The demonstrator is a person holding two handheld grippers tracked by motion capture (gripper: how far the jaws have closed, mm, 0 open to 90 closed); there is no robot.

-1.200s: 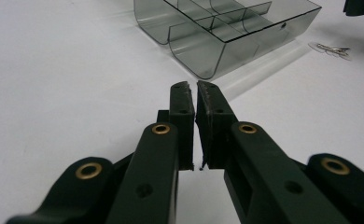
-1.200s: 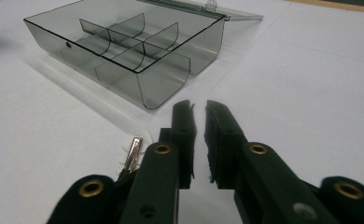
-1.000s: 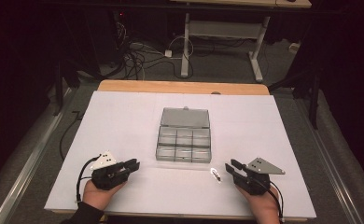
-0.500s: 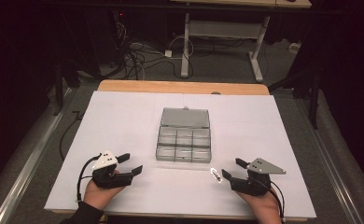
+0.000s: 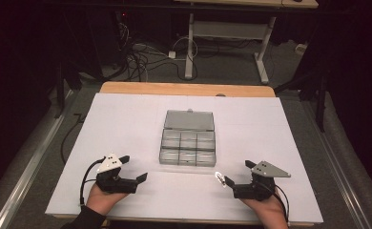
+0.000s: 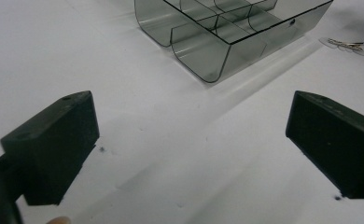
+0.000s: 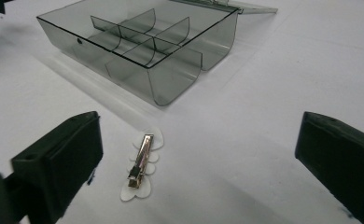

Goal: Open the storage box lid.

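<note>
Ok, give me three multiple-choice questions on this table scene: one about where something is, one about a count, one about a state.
1. Where does the hair clip lie?
A. Inside the organizer box
B. On the white table between the box and the right gripper
C. Between the left gripper's jaws

2. How many compartments does the organizer box have?
A. Six
B. Four
C. Nine

3. What state is the box lid in?
A. Shut
B. Taken off and set beside the left gripper
C. Open, folded back flat

Answers: 1 B, the right gripper view shows it on the sheet before the jaws. 2 A, two rows of three. 3 C, it lies flat behind the compartments.
</note>
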